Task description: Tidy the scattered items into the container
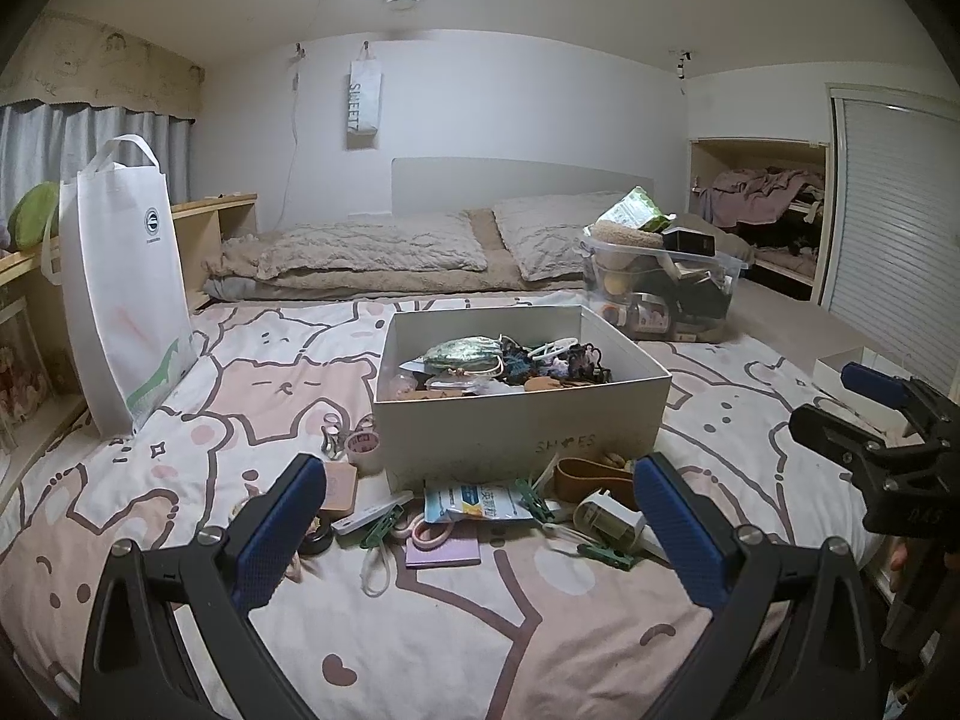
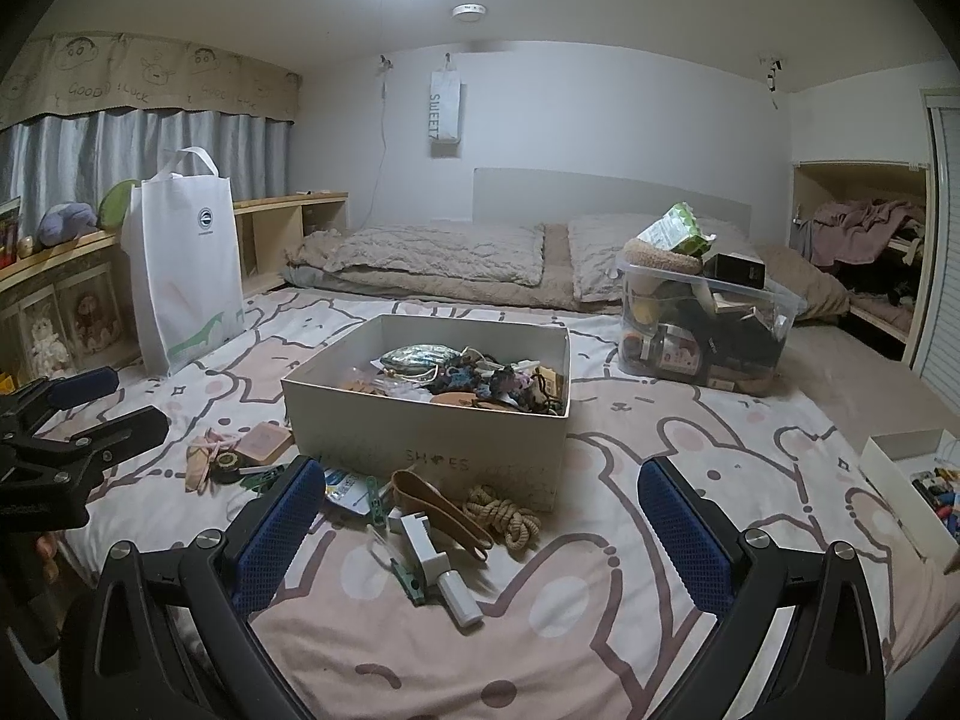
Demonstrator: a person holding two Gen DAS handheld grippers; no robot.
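Observation:
A white shoe box (image 1: 522, 420) (image 2: 420, 432) sits on the bed, holding several small items. Scattered in front of it lie a blue-white packet (image 1: 474, 501), a purple pad (image 1: 444, 552), green clips (image 1: 603, 555), a brown strap (image 2: 441, 507), a coiled rope (image 2: 504, 513), a white plug (image 2: 429, 546) and tape rolls (image 1: 360, 438). My left gripper (image 1: 480, 522) is open and empty, above the bed short of the scattered items. My right gripper (image 2: 480, 522) is open and empty, to the right of them; it also shows in the left wrist view (image 1: 840, 402).
A white tote bag (image 1: 120, 294) stands at the left bed edge by a wooden shelf (image 2: 54, 258). A clear plastic bin (image 2: 708, 324) full of things sits behind the box on the right. A small white tray (image 2: 912, 492) lies at the far right. Pillows (image 1: 372, 249) lie at the back.

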